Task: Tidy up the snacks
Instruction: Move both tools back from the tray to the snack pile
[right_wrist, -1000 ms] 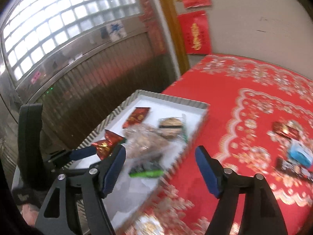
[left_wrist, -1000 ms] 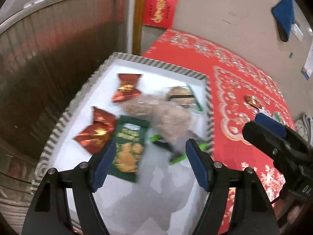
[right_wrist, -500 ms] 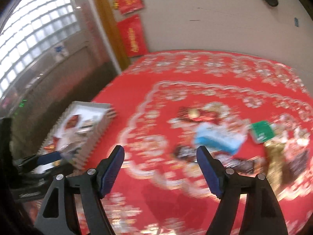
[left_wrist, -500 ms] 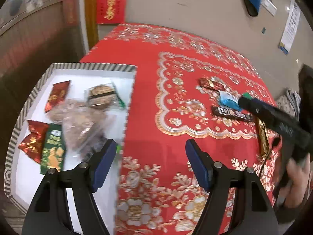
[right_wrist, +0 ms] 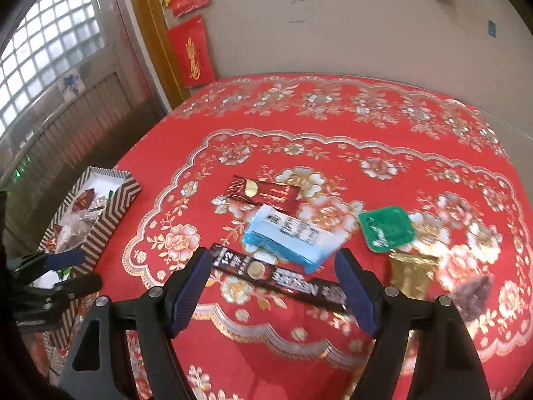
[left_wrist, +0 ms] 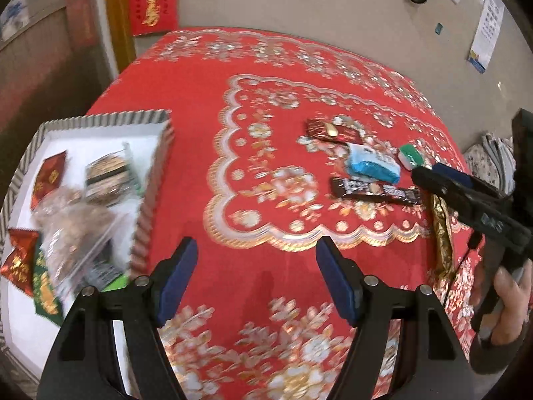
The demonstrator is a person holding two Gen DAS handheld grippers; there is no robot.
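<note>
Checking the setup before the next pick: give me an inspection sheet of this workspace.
Surface: red tablecloth with floral pattern.
Job's things: striped box holds several snacks; loose on the cloth are a red bar, blue pack, dark bar, green cup, gold pack.
Clutter: nothing seen.
Grippers: left gripper open, empty; right gripper open over the dark bar, jaws just opening.
Cables: nothing seen.
Surroundings: red wall hangings, glass-block window.
</note>
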